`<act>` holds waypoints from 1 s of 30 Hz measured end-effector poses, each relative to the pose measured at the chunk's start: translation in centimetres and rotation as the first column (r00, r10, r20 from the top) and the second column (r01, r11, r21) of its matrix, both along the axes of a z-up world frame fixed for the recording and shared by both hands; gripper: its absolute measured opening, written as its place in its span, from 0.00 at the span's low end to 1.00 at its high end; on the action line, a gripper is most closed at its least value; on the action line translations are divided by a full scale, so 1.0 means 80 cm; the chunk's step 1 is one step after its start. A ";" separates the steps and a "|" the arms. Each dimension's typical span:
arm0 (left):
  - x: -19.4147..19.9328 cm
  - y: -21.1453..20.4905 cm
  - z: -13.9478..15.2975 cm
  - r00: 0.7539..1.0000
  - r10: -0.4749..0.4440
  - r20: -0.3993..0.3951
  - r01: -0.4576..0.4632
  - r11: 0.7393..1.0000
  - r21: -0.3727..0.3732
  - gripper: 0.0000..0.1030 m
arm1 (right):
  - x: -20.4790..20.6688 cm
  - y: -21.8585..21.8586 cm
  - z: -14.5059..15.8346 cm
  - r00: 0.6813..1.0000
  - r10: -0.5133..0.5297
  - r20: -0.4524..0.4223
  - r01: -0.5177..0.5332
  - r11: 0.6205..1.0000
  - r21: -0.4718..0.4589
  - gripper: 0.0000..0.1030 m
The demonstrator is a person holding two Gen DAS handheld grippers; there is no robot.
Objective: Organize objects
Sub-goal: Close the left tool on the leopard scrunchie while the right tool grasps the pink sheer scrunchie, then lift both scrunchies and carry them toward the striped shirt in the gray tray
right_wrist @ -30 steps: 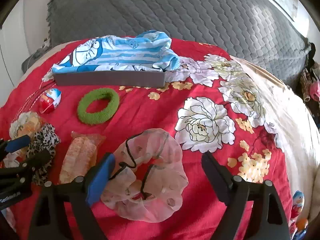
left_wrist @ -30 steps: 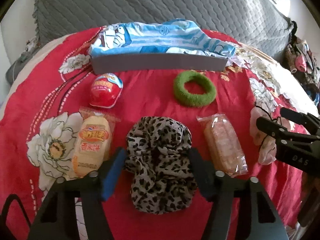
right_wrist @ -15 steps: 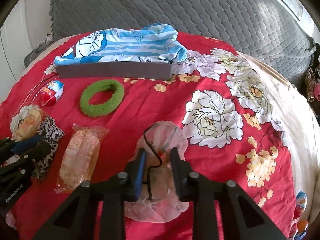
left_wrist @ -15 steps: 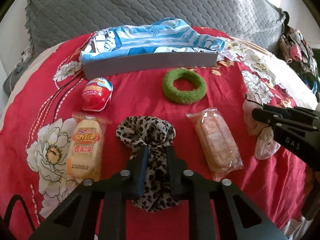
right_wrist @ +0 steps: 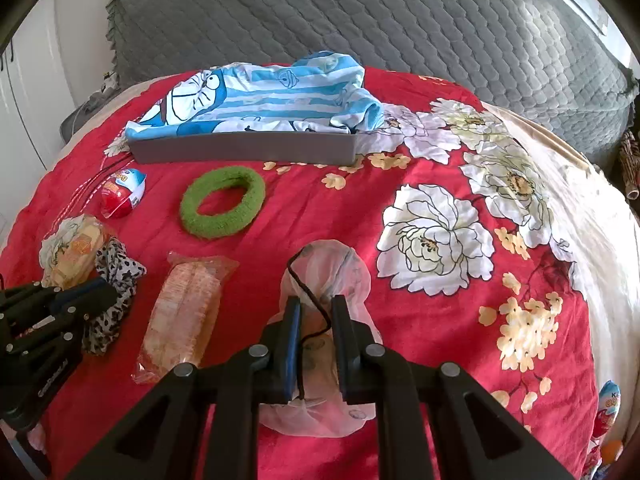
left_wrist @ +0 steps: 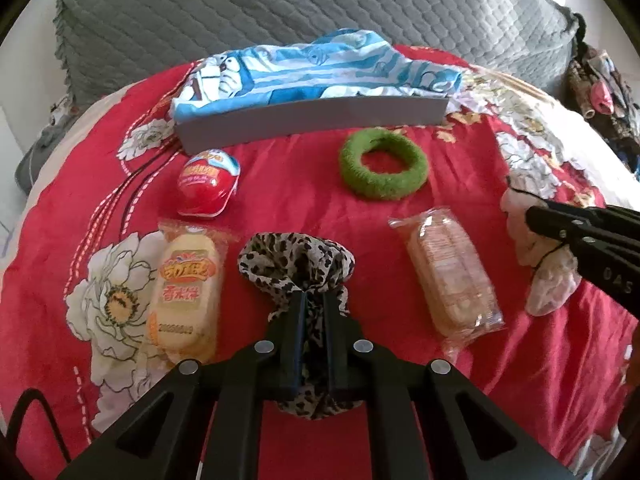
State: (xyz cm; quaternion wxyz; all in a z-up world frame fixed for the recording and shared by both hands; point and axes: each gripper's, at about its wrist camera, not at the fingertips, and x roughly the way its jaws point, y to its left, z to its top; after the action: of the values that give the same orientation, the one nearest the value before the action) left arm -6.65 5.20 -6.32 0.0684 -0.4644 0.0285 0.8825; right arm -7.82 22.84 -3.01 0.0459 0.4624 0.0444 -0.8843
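Note:
My left gripper (left_wrist: 314, 300) is shut on a leopard-print scrunchie (left_wrist: 296, 264), bunched between its fingers on the red floral bedspread. My right gripper (right_wrist: 316, 304) is shut on a sheer pink scrunchie (right_wrist: 326, 268) with a black cord. The right gripper also shows in the left wrist view (left_wrist: 536, 216), and the left gripper in the right wrist view (right_wrist: 96, 292). A green fuzzy hair ring (left_wrist: 383, 168) lies ahead, in front of a grey tray (left_wrist: 312, 120) lined with blue striped cartoon cloth (left_wrist: 312, 68).
A red egg-shaped toy capsule (left_wrist: 208, 186) and a yellow wrapped snack (left_wrist: 186, 296) lie left of the leopard scrunchie. A clear wrapped cracker pack (left_wrist: 450, 276) lies between the grippers. A grey quilted pillow (right_wrist: 360, 20) stands behind the tray. Another egg capsule (right_wrist: 608, 408) sits at the bed's right edge.
Both grippers have gone from open around their scrunchies to shut on them. The cloth of each is now pinched and drawn up between the fingers.

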 end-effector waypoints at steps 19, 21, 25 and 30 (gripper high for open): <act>-0.001 -0.009 0.002 0.999 0.043 0.016 -0.043 0.999 0.004 0.04 | 0.002 -0.001 0.003 1.000 -0.001 -0.003 0.001 1.000 -0.009 0.15; -0.001 -0.010 0.002 0.999 0.040 0.019 -0.040 0.999 0.010 0.04 | 0.002 -0.002 0.003 1.000 0.000 -0.005 0.000 1.000 -0.009 0.15; -0.001 -0.011 0.003 0.999 0.039 0.022 -0.039 0.999 0.016 0.04 | 0.003 -0.003 0.004 1.000 -0.001 -0.009 0.001 1.000 -0.010 0.15; 0.001 -0.015 0.012 0.999 0.047 0.000 -0.047 0.999 0.019 0.04 | 0.004 -0.002 0.008 1.000 -0.004 -0.016 0.004 1.000 -0.017 0.15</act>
State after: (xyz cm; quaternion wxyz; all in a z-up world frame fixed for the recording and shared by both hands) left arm -6.53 3.99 -5.33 0.0521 -0.4641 0.0091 0.8842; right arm -7.47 22.71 -2.40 0.0478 0.4548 0.0364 -0.8885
